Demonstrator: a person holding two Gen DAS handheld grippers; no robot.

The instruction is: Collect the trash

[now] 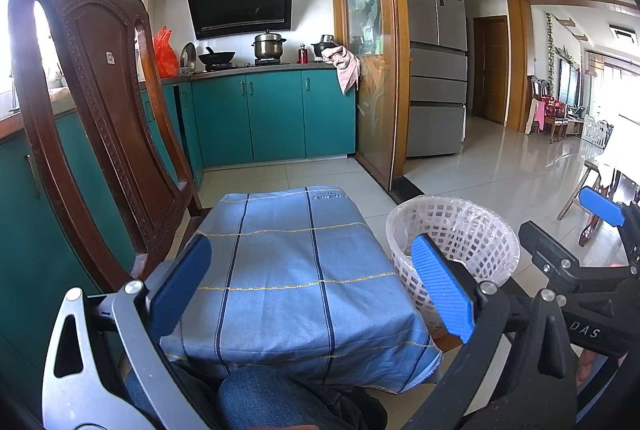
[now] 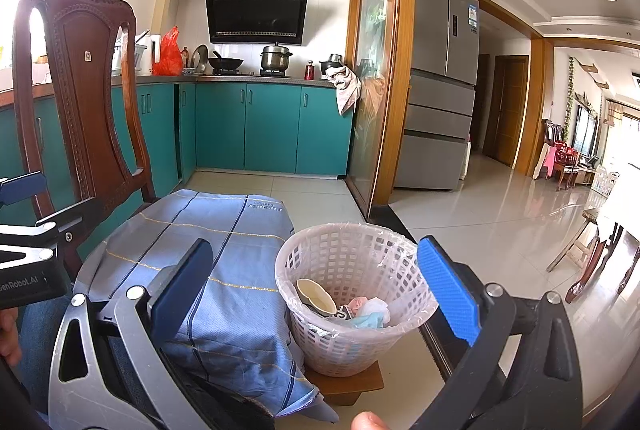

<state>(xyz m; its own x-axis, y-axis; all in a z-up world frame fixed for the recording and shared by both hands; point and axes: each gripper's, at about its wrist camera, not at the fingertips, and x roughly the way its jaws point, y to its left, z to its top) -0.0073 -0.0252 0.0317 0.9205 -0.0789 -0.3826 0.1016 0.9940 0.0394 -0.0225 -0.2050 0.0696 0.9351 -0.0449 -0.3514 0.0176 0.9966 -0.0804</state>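
A white lattice wastebasket (image 2: 320, 334) with a clear liner stands beside a low table under a blue checked cloth (image 1: 288, 262). Inside it lie a paper cup (image 2: 316, 296) and crumpled paper and tissue (image 2: 372, 310). My left gripper (image 1: 312, 282) hovers open over the near part of the cloth, with nothing between its blue pads. My right gripper (image 2: 316, 282) is open too, held above the basket's near side and empty. In the left wrist view the basket (image 1: 472, 230) is to the right, and the right gripper (image 1: 568, 222) beyond it. No loose trash shows on the cloth.
A carved wooden chair (image 1: 92, 90) stands close on the left of the table. The basket sits on a small wooden stand (image 2: 348, 382). A person's jeans-clad knee (image 1: 260, 398) is below the grippers. Teal kitchen cabinets (image 1: 272, 118) and tiled floor (image 1: 500, 182) lie ahead.
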